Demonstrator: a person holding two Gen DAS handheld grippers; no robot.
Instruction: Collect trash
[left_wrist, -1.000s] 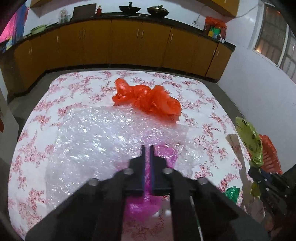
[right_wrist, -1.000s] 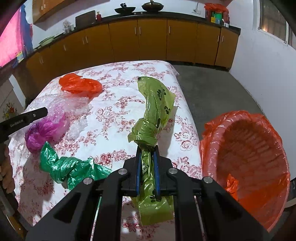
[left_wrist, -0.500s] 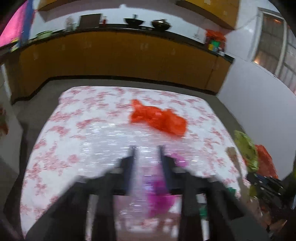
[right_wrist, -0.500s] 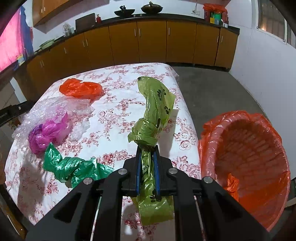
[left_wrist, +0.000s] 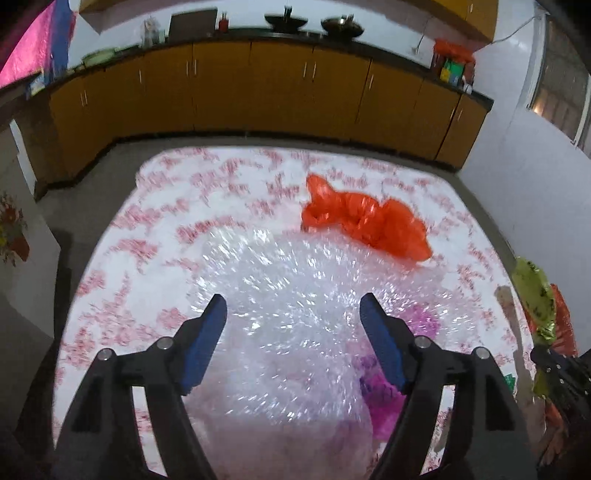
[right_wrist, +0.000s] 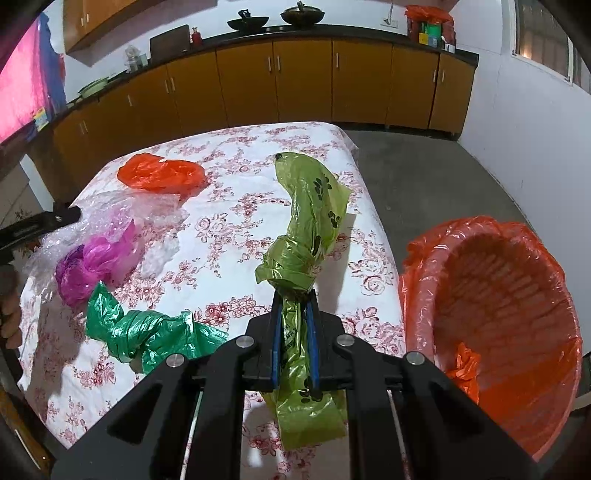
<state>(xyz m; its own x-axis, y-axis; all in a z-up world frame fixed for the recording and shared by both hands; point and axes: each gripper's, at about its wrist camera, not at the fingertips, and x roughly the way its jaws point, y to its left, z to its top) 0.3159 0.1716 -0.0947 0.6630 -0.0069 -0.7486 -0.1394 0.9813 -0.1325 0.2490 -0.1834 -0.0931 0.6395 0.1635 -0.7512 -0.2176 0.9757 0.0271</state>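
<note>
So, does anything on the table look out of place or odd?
Only the trash itself: an orange bag, bubble wrap over a magenta bag and a green bag lie crumpled on the floral tablecloth. Nothing is spilled or broken.

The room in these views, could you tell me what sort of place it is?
Most likely a home kitchen: cabinets under a dark counter holding cooking pots, and a table with a flowered cloth.

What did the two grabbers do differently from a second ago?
The left gripper had its jaws shut at the pink bag; now they are opening above the bubble wrap, nothing pinched between them. The right gripper stays shut on the yellow-green bag. The orange bag, green bag and bin stayed put.
</note>
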